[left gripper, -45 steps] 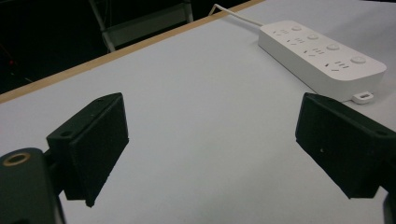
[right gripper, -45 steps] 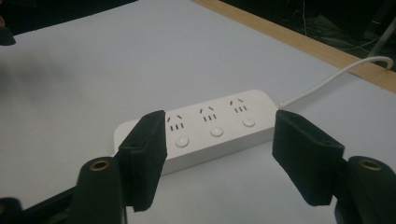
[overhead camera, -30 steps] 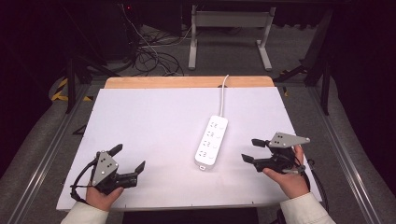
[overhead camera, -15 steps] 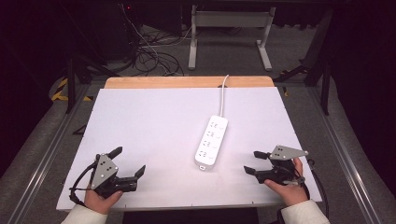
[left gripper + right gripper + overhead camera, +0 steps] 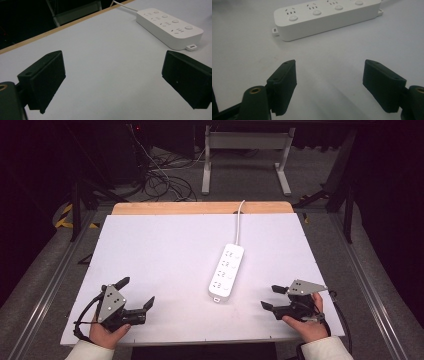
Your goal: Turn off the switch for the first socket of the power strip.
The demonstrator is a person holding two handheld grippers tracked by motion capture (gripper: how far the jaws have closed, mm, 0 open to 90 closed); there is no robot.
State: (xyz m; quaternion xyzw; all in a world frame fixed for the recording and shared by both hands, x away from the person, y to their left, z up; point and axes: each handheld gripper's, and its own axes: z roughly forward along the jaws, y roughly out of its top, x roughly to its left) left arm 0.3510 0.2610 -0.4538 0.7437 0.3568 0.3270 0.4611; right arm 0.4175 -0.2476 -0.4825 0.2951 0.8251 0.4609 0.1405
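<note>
A white power strip (image 5: 227,271) with several sockets lies on the white table (image 5: 165,255), its cord (image 5: 239,220) running to the far edge. My left gripper (image 5: 136,292) rests near the front left corner, open and empty, with the power strip (image 5: 169,29) off to its right. My right gripper (image 5: 272,297) sits low at the front right, also open and empty, its jaws pointing left. The power strip (image 5: 325,17) lies just beyond its jaws, apart from them.
A wooden strip (image 5: 200,208) borders the table's far edge. Beyond it are a grey metal stand (image 5: 245,155) and tangled cables (image 5: 165,180) on the floor. Metal rails (image 5: 50,280) run along both sides of the table.
My right gripper has dropped lower and drawn back toward the front edge. My left gripper has shifted slightly toward the front. Both stay open.
</note>
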